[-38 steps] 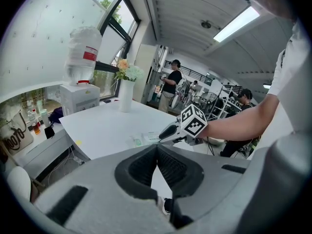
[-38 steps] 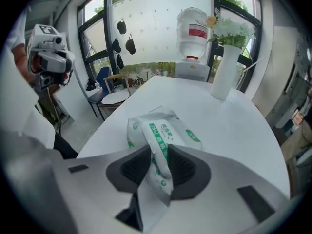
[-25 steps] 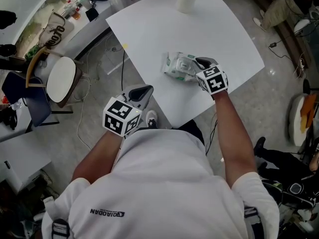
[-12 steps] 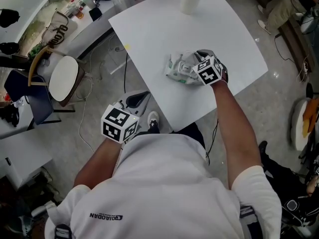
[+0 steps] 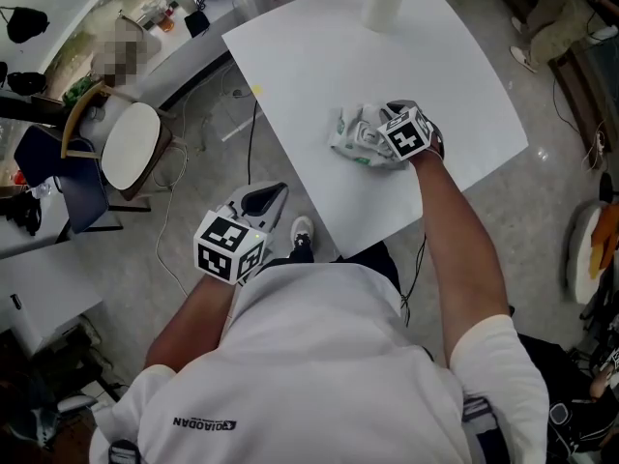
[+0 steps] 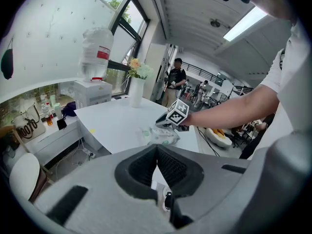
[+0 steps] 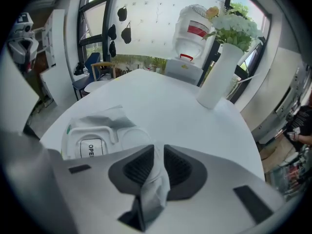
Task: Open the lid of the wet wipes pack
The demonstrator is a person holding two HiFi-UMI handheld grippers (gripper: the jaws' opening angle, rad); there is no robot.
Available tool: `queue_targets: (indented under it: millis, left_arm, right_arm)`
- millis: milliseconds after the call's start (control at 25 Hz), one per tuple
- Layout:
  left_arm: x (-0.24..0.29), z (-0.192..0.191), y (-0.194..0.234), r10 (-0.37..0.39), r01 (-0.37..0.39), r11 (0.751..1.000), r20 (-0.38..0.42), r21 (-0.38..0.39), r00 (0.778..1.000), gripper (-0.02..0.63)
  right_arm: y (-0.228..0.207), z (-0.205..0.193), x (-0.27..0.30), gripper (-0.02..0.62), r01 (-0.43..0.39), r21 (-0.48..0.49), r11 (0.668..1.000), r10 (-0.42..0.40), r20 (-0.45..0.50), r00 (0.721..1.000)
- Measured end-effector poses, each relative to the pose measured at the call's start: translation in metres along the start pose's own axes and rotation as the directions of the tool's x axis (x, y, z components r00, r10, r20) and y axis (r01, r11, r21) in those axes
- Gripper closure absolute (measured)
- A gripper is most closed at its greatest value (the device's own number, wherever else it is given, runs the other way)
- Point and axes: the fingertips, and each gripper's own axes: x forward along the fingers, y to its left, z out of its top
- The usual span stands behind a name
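Wipes pack (image 7: 90,146) fold — right fingers (image 7: 136,168) opening.

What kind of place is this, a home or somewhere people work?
Probably a workplace, maybe an office or lab: a water cooler stands by the big windows, several people stand about in an open hall, and a strip light runs along the ceiling.

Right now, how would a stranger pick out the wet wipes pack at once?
Look at the square white table. By its near edge lies the crumpled white-and-green soft plastic wet wipes pack. Unlike the tall white vase opposite, it lies flat.
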Motion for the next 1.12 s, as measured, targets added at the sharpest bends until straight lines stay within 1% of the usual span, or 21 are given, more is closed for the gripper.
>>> queue_targets:
  millis: [160,320,400,560,720,800,960,1120]
  left_arm:
    - [-0.002,-0.001,-0.001,-0.012,0.012,1.000,0.003,0.010,1.000,0.601]
    - [0.002,0.008,-0.006,-0.041,0.040,0.999,0.023,0.032,0.999,0.601]
    - [0.003,0.016,-0.011,-0.058,0.056,0.997,0.038,0.049,0.998,0.601]
    - [0.007,0.033,-0.020,-0.099,0.092,0.991,0.069,0.097,0.993,0.601]
    - [0.012,0.049,-0.031,-0.142,0.128,0.981,0.090,0.148,0.986,0.601]
    - [0.013,0.056,-0.037,-0.164,0.145,0.974,0.099,0.174,0.982,0.601]
    - [0.012,0.066,-0.048,-0.208,0.181,0.961,0.117,0.207,0.971,0.601]
    - [0.008,0.072,-0.059,-0.236,0.203,0.953,0.131,0.224,0.963,0.601]
  right_arm:
    - [0.000,0.005,-0.011,0.512,0.022,0.008,1.000,-0.022,0.014,1.000]
    - [0.000,0.015,-0.041,0.512,0.060,0.034,0.998,-0.062,0.071,0.996]
    - [0.005,0.019,-0.063,0.512,0.073,0.067,0.995,-0.080,0.112,0.991]
    - [0.023,0.021,-0.114,0.514,0.082,0.183,0.980,-0.119,0.197,0.973]
    - [0.042,0.023,-0.168,0.525,0.072,0.308,0.949,-0.161,0.276,0.948]
    - [0.053,0.025,-0.193,0.541,0.057,0.358,0.932,-0.178,0.316,0.932]
    - [0.073,0.024,-0.234,0.560,0.008,0.467,0.884,-0.209,0.381,0.901]
    - [0.088,0.021,-0.263,0.578,-0.025,0.528,0.849,-0.240,0.428,0.871]
